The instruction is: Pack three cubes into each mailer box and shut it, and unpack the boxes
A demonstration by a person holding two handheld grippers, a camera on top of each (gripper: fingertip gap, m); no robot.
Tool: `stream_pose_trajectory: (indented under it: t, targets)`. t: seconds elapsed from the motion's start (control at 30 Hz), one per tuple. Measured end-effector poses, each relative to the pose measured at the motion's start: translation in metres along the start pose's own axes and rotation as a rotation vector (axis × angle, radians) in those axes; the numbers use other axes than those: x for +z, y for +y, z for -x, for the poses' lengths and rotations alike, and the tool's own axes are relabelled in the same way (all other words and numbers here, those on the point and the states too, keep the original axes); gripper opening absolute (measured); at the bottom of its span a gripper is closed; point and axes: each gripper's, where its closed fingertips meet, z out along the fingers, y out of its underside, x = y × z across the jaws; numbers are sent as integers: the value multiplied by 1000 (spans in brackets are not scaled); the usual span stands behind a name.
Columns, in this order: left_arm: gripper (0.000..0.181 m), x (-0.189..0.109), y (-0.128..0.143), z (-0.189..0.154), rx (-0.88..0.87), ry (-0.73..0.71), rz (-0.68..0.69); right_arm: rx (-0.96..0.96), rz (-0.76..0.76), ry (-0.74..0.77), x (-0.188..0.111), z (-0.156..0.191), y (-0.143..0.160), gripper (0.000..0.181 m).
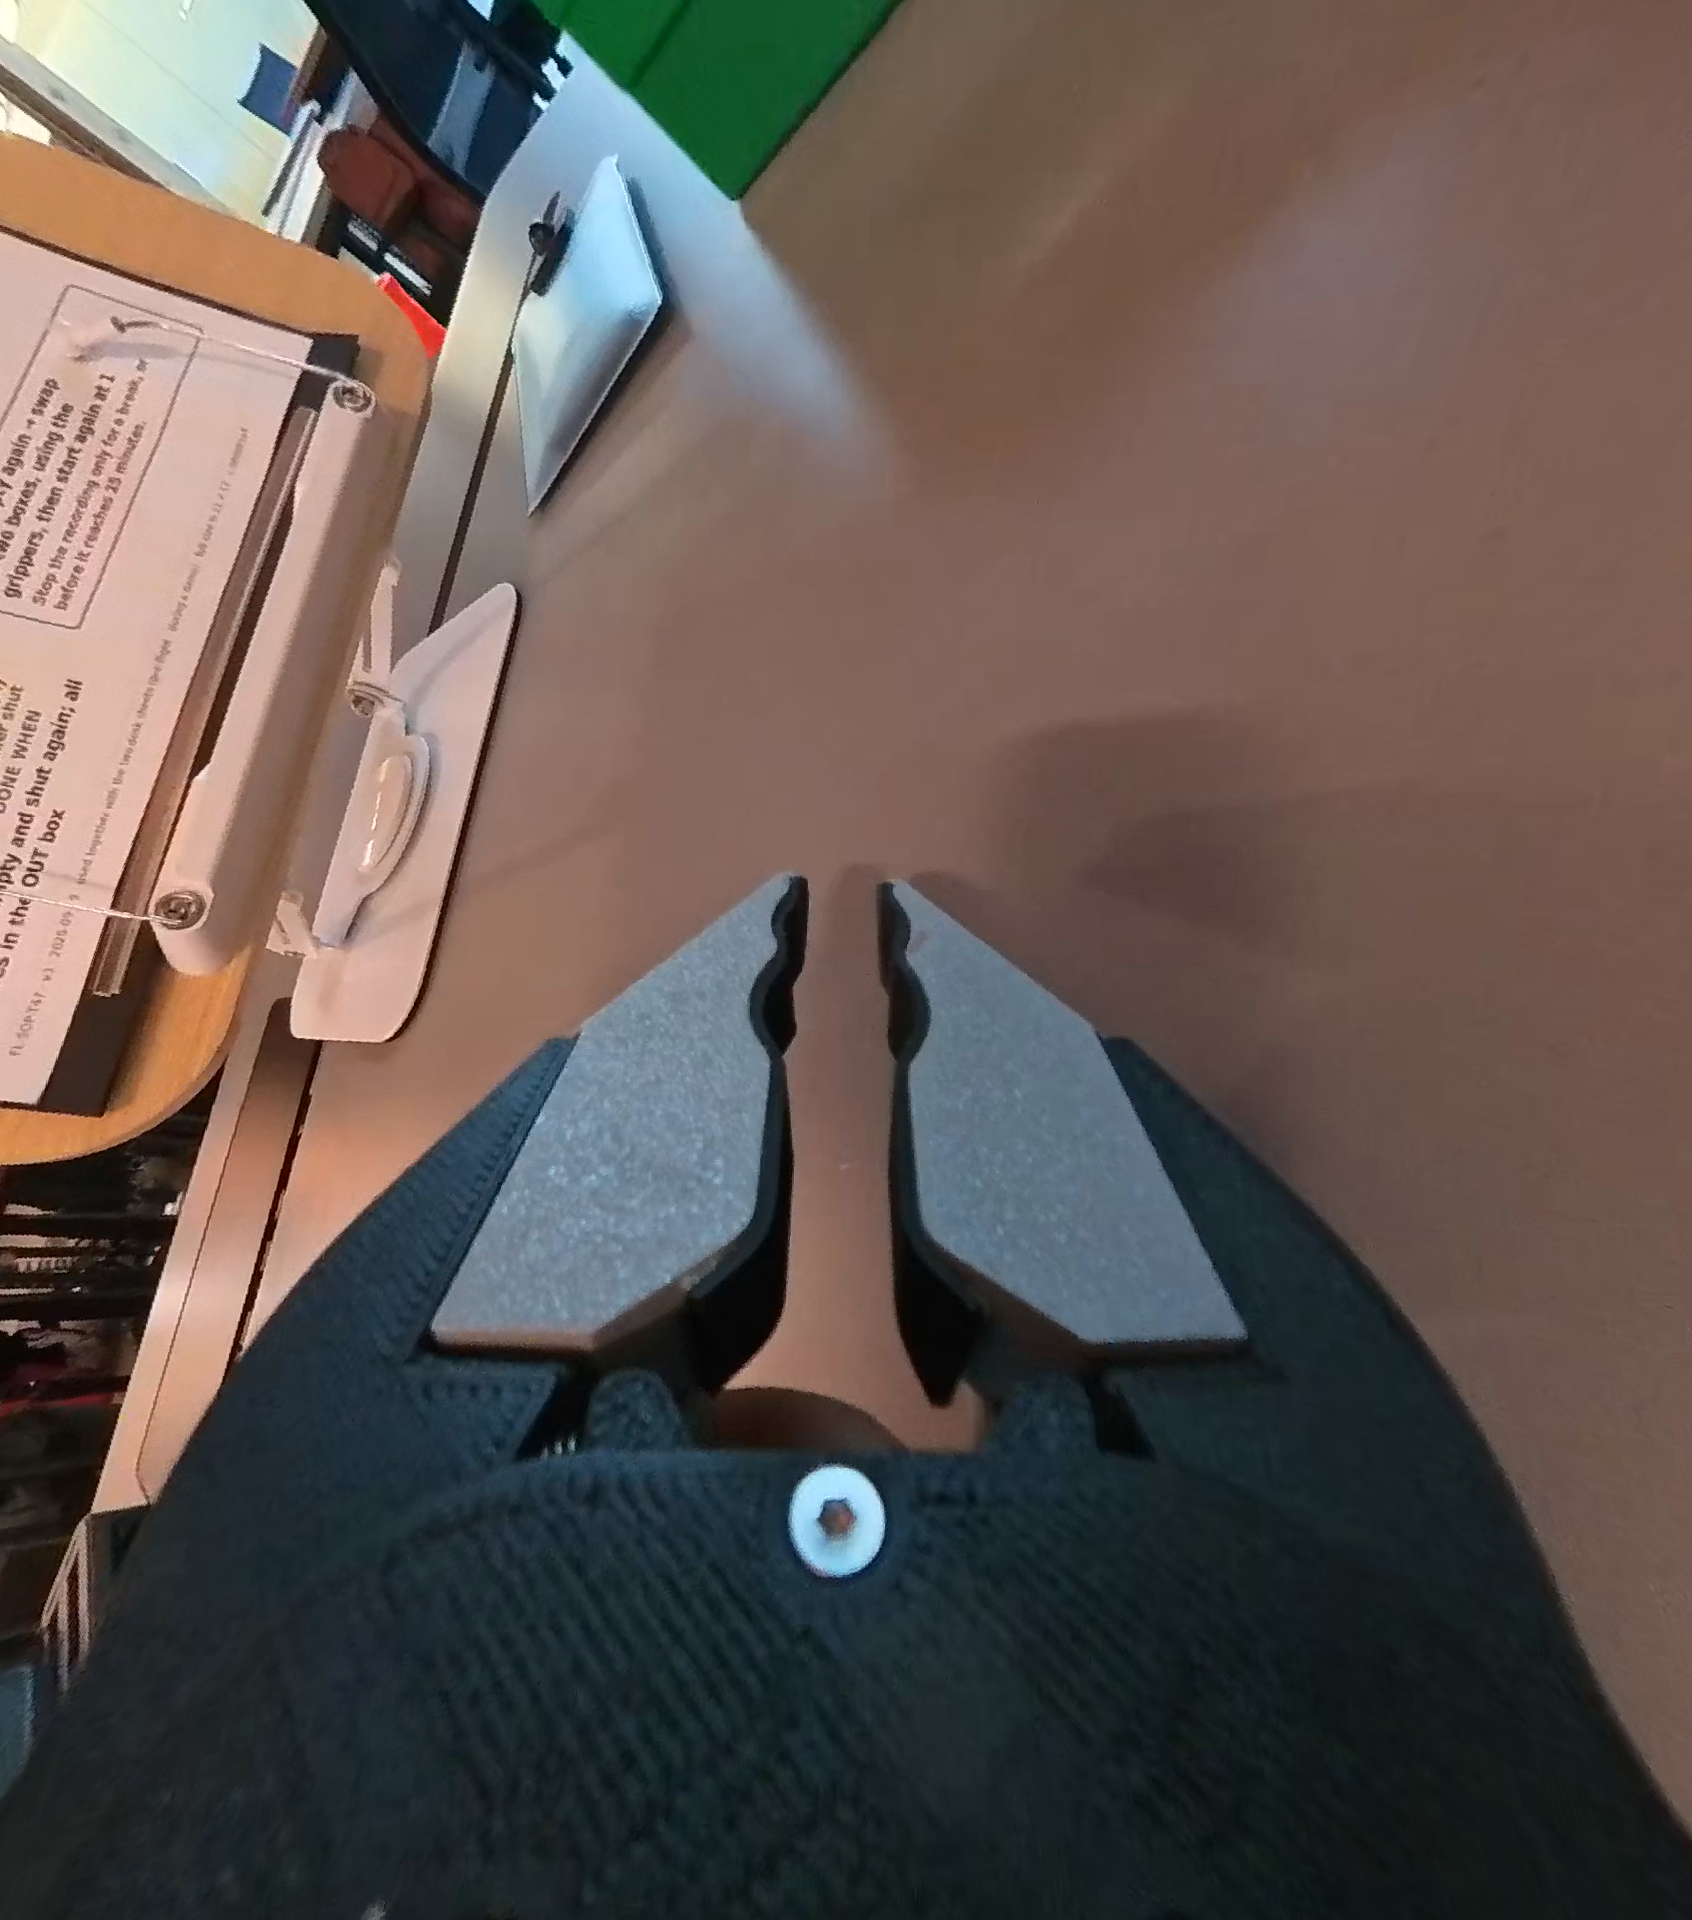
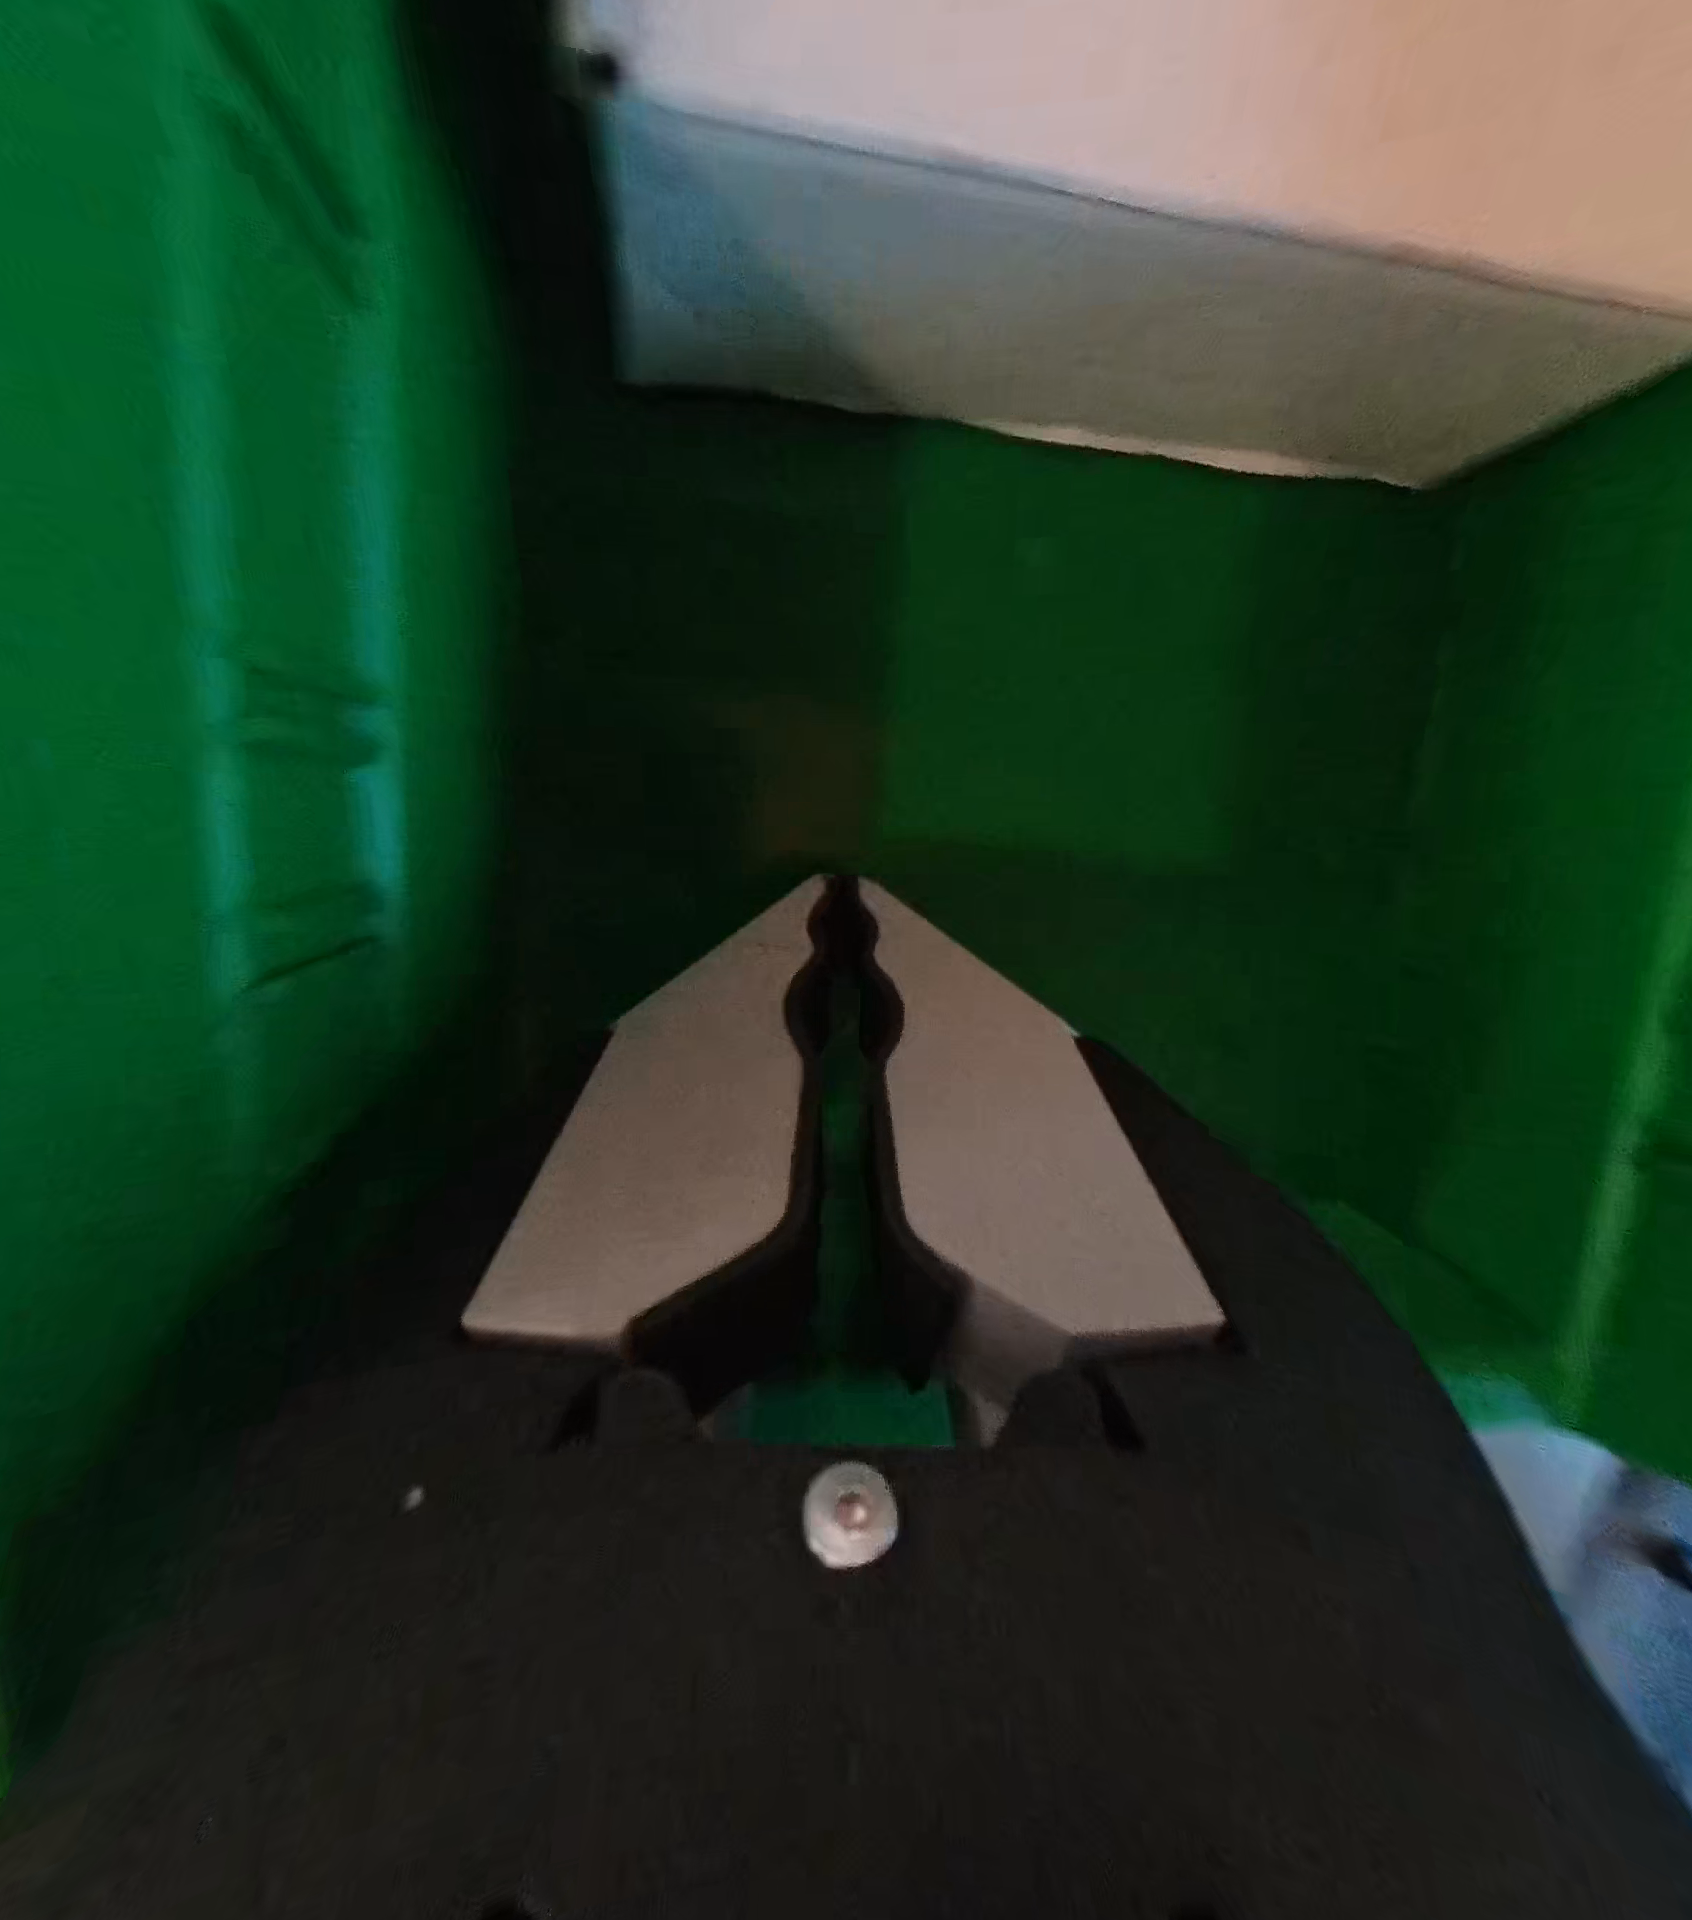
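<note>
Left gripper (image 1: 842, 894) leans low over the brown bench (image 1: 1237, 520), fingers slightly apart, holding nothing. Right gripper (image 2: 842, 883) reaches inside the green box (image 2: 1133, 675), fingertips touching, empty. No cubes show.

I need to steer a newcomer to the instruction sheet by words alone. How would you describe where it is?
Start at the brown table and follow its left edge to the rounded wooden board beside it. The instruction sheet is the white printed page lying on that board, behind a clear holder with white brackets. Unlike the grey metal plate farther along, it bears print.
</note>
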Motion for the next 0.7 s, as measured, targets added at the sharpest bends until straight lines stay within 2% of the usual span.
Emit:
stream_pose_trajectory:
  t: [0.17,0.23,0.33,0.4,0.5,0.57,0.6,0.67,0.7]
  targets:
    - [12,0,1,0,0,-5,5,41,-75,-436,-23,84,-4,0]
    - [12,0,2,1,-6,-7,4,16,-123,-518,-34,103,-8,0]
    - [12,1,3,2,-15,-5,6,-76,-222,-559,-49,124,-19,0]
    - [12,1,5,2,-22,-5,10,-85,-282,-527,-55,125,-30,0]
    - [11,1,6,3,-36,-10,11,-40,-369,-286,-65,87,-50,0]
    - [12,1,7,10,-58,-50,16,-2,-457,-127,-90,66,-65,0]
    - [12,1,8,22,-87,-119,25,-1,-512,-81,-109,66,-75,0]
    - [20,-3,9,50,-197,-257,9,-43,-620,-66,-147,89,-97,0]
    - [24,-7,7,61,-256,-294,-20,-84,-658,-100,-163,111,-107,32]
